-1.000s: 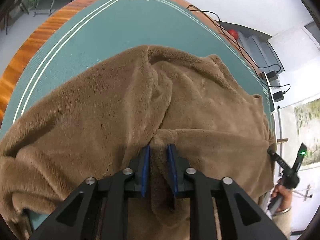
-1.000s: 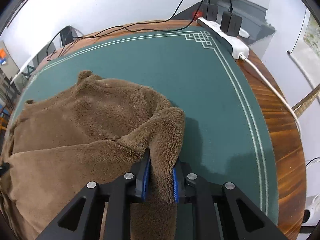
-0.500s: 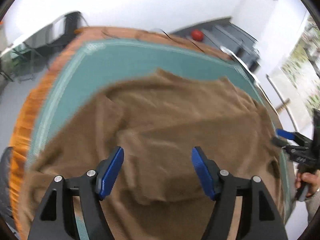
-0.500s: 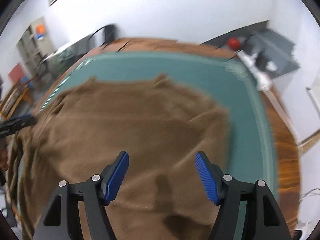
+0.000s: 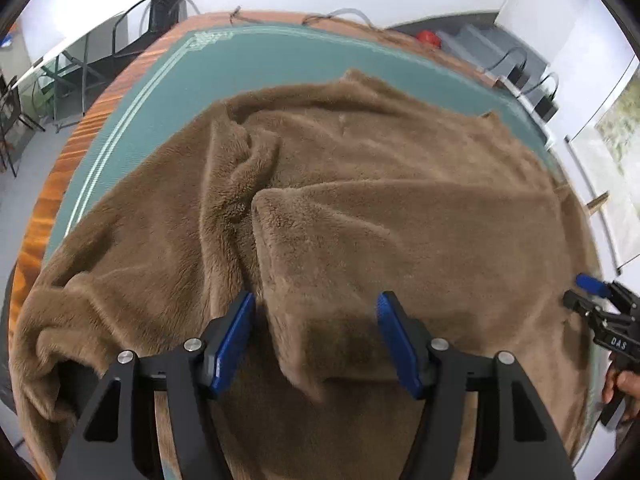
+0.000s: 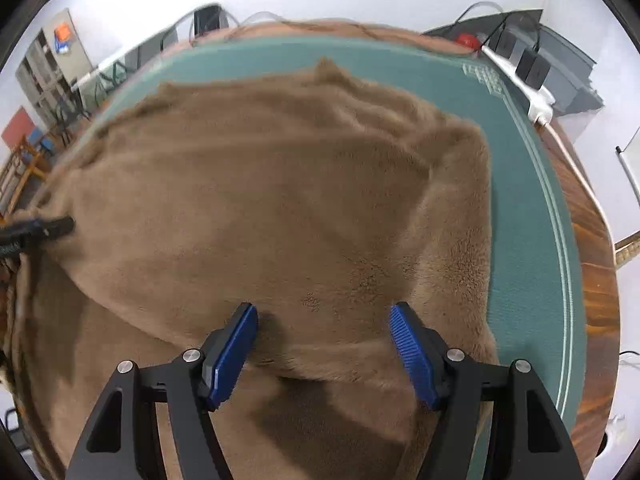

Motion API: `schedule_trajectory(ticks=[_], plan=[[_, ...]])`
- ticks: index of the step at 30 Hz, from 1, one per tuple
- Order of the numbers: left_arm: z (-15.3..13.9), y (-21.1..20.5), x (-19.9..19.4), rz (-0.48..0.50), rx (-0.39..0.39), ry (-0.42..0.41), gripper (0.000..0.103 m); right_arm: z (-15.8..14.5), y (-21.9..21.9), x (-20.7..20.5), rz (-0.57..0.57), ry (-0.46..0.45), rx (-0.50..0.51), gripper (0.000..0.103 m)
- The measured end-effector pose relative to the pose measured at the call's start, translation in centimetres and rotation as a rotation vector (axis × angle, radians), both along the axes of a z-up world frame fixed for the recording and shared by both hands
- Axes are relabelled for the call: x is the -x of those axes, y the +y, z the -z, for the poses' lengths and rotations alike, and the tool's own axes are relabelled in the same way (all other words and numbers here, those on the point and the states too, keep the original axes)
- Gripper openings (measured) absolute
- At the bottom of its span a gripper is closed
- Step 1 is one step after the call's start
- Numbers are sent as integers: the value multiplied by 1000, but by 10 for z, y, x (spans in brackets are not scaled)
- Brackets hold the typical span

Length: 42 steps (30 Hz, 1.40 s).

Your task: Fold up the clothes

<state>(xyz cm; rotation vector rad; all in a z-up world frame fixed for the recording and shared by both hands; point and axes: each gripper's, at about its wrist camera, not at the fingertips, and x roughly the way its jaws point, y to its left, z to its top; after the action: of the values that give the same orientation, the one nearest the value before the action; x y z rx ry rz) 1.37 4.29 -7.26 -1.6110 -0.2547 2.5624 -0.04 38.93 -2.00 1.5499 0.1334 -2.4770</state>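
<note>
green mat (image 5: 168,92) bare at far edge | brown fleece garment (image 5: 360,184) spread | left gripper (image 5: 316,340), right gripper (image 6: 324,344) fingers released

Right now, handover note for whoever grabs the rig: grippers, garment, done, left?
Left gripper: open, empty, low over the brown fleece garment.
Right gripper: open, empty, over the same garment's right side.
Garment: spread on the green mat, one flap laid over the middle, left part bunched.
Done: one fold laid down.
Left: smooth the bunched side, finish the remaining folds.
</note>
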Motion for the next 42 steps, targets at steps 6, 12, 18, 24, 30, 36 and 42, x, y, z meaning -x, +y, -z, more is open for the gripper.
schedule_trajectory(ticks=[6,12,18,24,30,36,42], plan=[[-8,-1,-42,-31,-58,3,68,-10,-35,-47,-109,-19,75,71],[19,7,-73,-65,-52,-63,68,33,-56,-80,-234,-57,-3,79],[-2,0,-113,-136,-124,2,68,21,-63,-90,-254,-49,-17,80],[-21,-29,-174,-294,-253,40,69,4,-63,-119,-283,-31,22,80],[-12,-64,-231,-512,-372,29,69,-1,-71,-145,-333,-30,26,80],[1,-98,-284,-721,-489,23,69,-5,-75,-158,-367,-20,19,80],[15,-132,-327,-916,-578,20,69,-8,-72,-160,-357,-12,24,80]])
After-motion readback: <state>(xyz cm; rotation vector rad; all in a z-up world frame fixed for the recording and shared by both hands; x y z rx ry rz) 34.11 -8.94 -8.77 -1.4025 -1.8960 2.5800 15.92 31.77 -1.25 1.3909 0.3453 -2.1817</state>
